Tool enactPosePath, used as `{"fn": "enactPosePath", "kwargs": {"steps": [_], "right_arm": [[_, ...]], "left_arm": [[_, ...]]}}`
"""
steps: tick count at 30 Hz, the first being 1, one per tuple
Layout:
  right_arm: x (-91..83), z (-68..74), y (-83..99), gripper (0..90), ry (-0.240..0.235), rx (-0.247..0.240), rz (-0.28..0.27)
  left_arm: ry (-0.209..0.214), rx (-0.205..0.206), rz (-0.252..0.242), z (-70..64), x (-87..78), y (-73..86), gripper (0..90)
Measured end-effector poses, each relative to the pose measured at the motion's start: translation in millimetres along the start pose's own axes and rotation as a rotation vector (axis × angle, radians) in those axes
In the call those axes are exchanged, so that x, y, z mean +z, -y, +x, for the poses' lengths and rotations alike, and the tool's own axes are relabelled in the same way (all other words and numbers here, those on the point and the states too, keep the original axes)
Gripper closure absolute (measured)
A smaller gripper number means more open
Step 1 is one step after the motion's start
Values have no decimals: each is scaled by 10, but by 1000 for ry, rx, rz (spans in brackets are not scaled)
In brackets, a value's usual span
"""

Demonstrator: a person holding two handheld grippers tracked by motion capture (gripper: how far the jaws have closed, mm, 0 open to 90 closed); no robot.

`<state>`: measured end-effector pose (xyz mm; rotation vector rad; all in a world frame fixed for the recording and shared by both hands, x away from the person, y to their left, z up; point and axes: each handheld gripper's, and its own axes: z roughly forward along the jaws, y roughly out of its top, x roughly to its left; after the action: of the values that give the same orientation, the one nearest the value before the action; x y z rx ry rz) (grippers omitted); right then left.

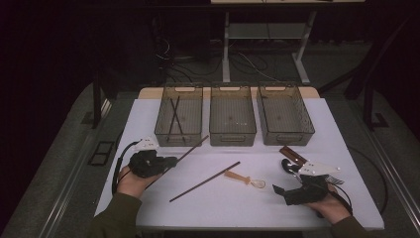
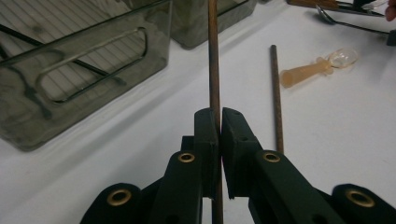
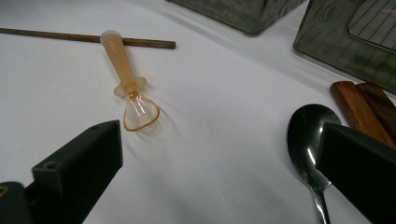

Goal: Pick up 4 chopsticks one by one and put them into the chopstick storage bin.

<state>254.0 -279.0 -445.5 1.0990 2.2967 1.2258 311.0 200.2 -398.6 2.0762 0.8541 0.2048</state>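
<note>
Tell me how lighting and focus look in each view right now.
High view: dim, dark surroundings, white table lit evenly. Left gripper view: left tongs soft up close, shut on the chopstick; bin sharper. Right gripper view: right tongs blurred, steel spoon shows glare.

chopstick [image 1: 204,181] left of spoon [image 1: 245,179]

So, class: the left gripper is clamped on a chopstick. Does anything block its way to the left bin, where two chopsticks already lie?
Nothing visible does. The left gripper holds the chopstick with its far end pointing at the left bin. Bare white table lies between them, and the bin's top is open. The second chopstick lies apart, to the right.
</note>
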Motion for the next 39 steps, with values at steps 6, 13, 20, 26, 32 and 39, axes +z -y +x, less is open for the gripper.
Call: {"fn": "enactPosePath", "kwargs": {"steps": [6, 13, 20, 26, 32, 39], "right_arm": [[0, -2, 0, 5, 0, 0, 0], [4, -4, -1, 5, -2, 7, -1], [-2, -9, 0, 4, 1, 11, -1], [-4, -7, 0, 5, -1, 12, -2], [1, -8, 0, 5, 1, 15, -2], [-10, -16, 0, 5, 3, 22, -6]], "left_arm": [[-27, -12, -13, 48, -21, -34, 854], [-47, -33, -29, 125, -28, -112, 854], [-63, -43, -39, 181, 9, -183, 854], [-62, -58, -62, 220, 38, -274, 854], [-68, -52, -67, 266, 95, -368, 854], [-75, -58, -91, 323, 111, -493, 854]]}}
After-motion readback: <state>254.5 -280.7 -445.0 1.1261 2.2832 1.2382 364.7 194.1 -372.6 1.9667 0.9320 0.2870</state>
